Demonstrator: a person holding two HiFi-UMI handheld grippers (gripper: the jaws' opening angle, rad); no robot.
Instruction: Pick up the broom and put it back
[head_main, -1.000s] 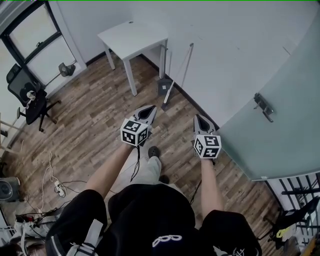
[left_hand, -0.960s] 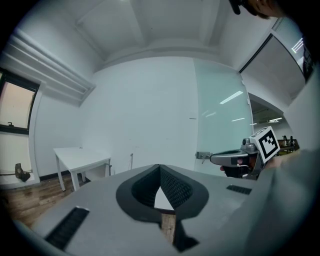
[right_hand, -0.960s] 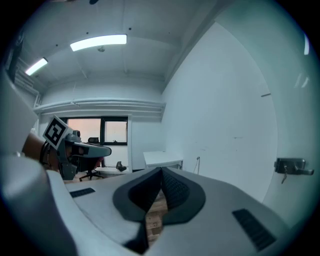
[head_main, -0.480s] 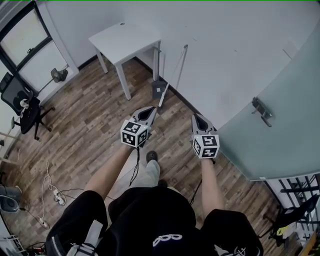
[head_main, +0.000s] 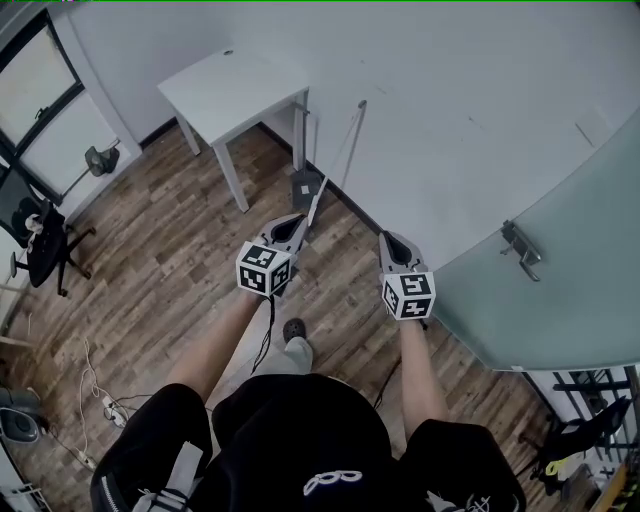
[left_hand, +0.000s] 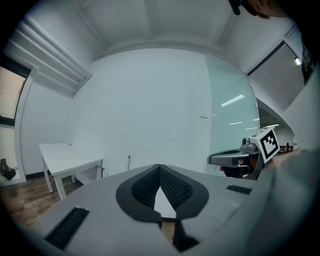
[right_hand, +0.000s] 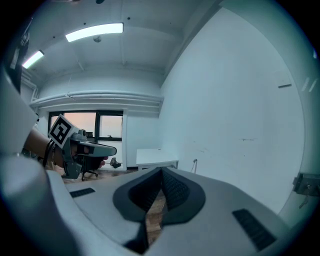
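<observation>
Nothing done yet: broom (head_main: 341, 152) leans on the wall beside the bench (head_main: 225, 85), ahead of me; my left fingers (head_main: 290, 229) and right fingers (head_main: 398, 249) are closed, empty, so pickup and return remain.

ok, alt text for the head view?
A person holds two shut, empty claws, left claw and right claw, over a wood floor. Ahead, a broom leans on the white wall beside a table.
</observation>
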